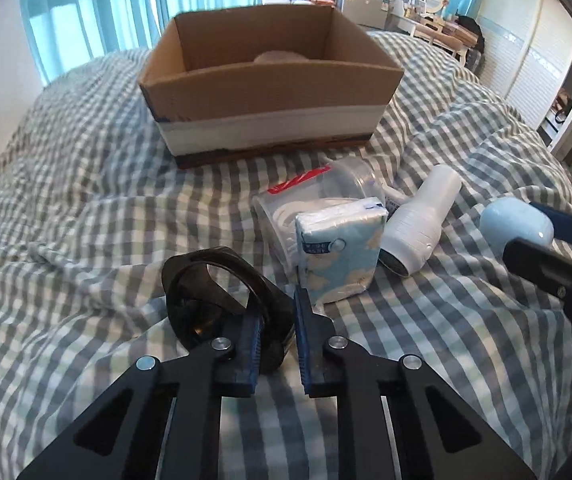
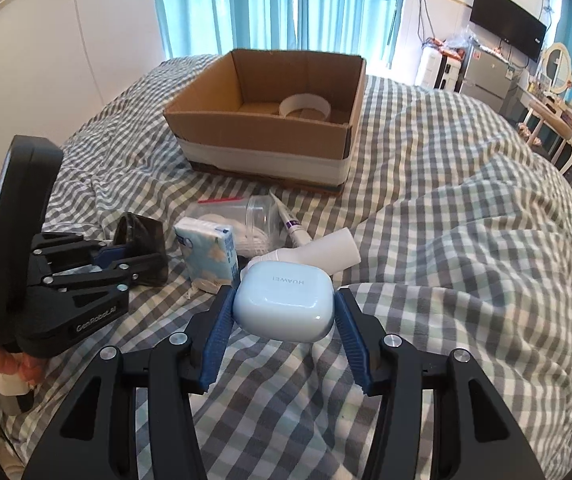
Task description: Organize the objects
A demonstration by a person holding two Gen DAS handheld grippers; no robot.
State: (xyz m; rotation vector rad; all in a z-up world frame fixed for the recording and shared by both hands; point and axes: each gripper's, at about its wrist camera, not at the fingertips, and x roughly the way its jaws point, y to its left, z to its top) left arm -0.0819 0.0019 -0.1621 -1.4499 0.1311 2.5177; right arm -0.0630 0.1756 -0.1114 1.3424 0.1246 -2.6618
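On the checked bed cover (image 1: 86,184) lies a black ring-shaped roll (image 1: 206,300). My left gripper (image 1: 278,304) is shut on its wall, one finger inside the ring and one outside; the right wrist view shows this gripper (image 2: 114,258) and the roll (image 2: 142,248) at the left. My right gripper (image 2: 284,294) is shut on a pale blue earbud case (image 2: 286,304), with a blue pad against each side. The left wrist view shows the case (image 1: 515,226) at the far right. An open cardboard box (image 1: 270,92) stands behind, and a pale tape roll (image 2: 305,106) lies in it.
Between the grippers and the box (image 2: 262,148) lie a blue tissue pack (image 1: 339,248), a clear plastic tub (image 1: 325,196) with a red-strip bag, a white nozzle-shaped appliance (image 1: 417,228) and a purple-labelled tube (image 2: 291,224). A person's hand (image 2: 10,368) holds the left gripper. Curtains and furniture stand beyond.
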